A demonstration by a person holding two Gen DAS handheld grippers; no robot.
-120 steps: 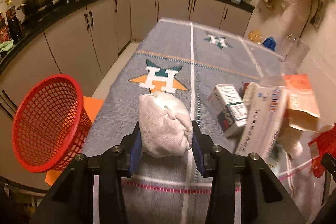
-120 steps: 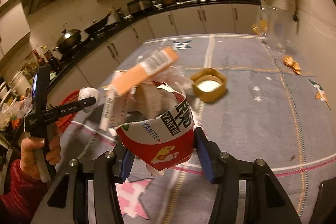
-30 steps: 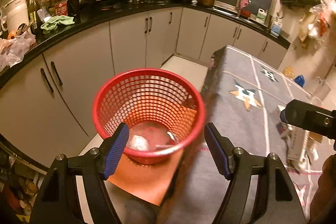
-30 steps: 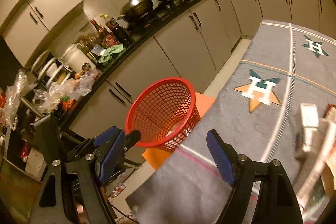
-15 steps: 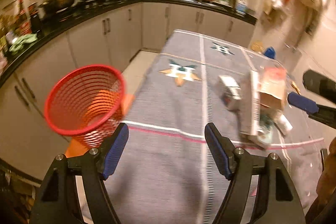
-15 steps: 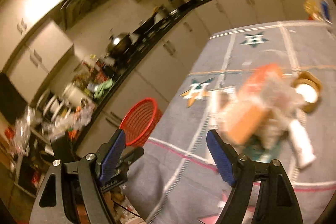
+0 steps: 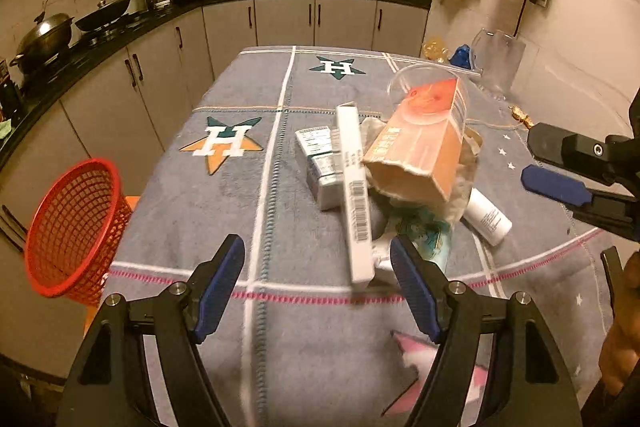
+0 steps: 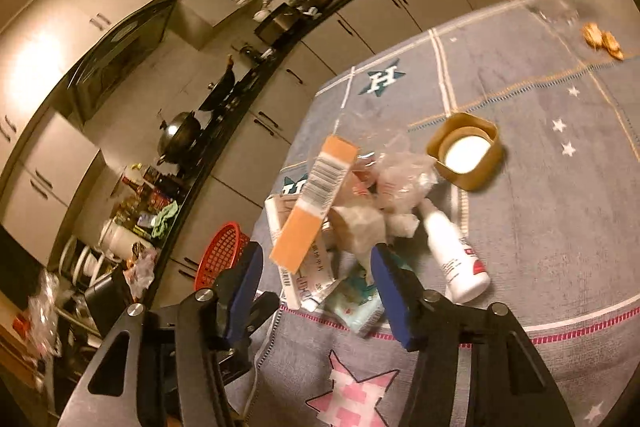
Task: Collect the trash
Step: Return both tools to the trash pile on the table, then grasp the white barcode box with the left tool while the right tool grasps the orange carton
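— Kitchen cabinets are curving round behind the grey tablecloth point(image 7: 304, 223), and I'm looking down at the trash pile lying on its middle. What are you seeing?

— Mostly the long white box point(image 7: 354, 195). Which way is it lying?

— It's running lengthwise away from me, the barcode end nearest my left gripper point(image 7: 318, 287), the far end leaning against the orange carton point(image 7: 420, 147). That carton is lying tilted, its torn open mouth facing me and its top pointing toward the far counter.

— And the bottle?

— A white bottle point(image 8: 454, 251) is lying flat at the pile's right edge, its long axis slanting, nozzle toward the pile.

— Your tongs?

— My left pair is standing wide, nothing between the blue pads, just short of the pile. My right gripper point(image 8: 316, 291) is pointing at the near edge of the pile; its jaws have just been closing in, yet they're gripping nothing, with a teal packet point(image 8: 358, 303) lying between the tips.

— The basket?

— A red basket point(image 7: 74, 227) is hanging tilted off the table's left edge, mouth facing the table.
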